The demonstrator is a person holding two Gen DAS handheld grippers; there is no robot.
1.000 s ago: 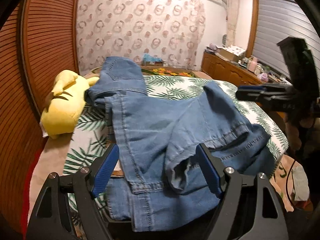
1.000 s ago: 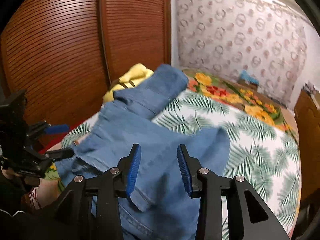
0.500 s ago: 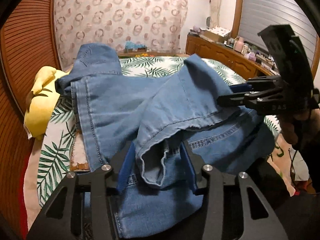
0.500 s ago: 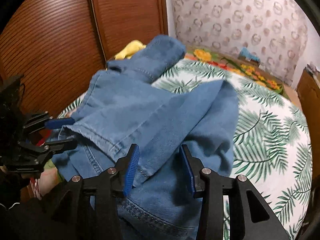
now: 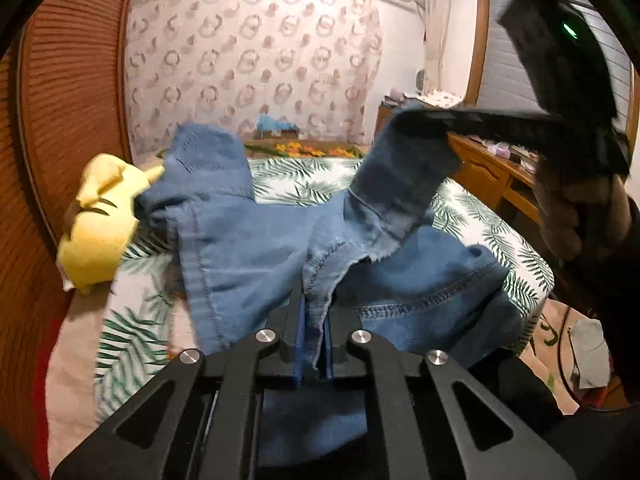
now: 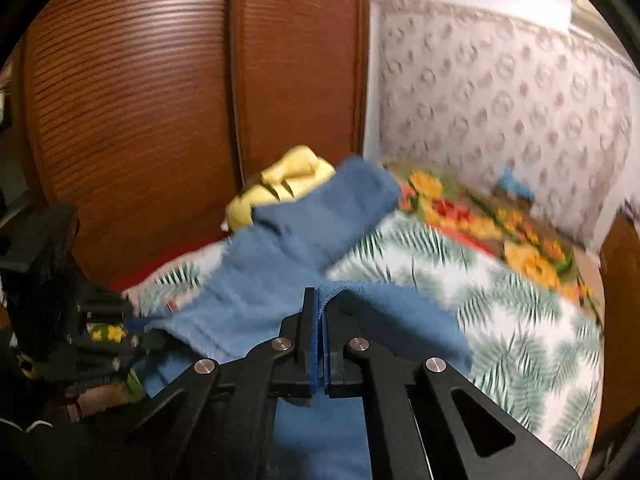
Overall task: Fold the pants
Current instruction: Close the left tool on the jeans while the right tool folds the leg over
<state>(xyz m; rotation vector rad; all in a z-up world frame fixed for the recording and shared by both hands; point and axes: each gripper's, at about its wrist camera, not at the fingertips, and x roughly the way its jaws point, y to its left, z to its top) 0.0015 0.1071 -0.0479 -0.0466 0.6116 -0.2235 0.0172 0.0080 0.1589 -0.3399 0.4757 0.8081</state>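
Observation:
Blue denim pants [image 5: 248,248] lie crumpled on a bed with a palm-leaf cover [image 5: 500,232]. My left gripper [image 5: 314,312] is shut on the frayed hem of one leg, at the bed's near edge. My right gripper [image 6: 320,300] is shut on a fold of the same pants [image 6: 280,276]. In the left wrist view the right gripper [image 5: 424,120] holds its part of the denim raised above the bed. In the right wrist view the left gripper [image 6: 136,322] sits low at the left.
A yellow plush toy [image 5: 100,220] lies at the bed's left side against a brown slatted wardrobe [image 6: 160,100]. A wooden dresser [image 5: 492,176] with small items stands to the right. A floral blanket [image 6: 520,248] lies at the far end of the bed.
Both grippers have closed on the denim. The right gripper has lifted its part of the pants up off the bed.

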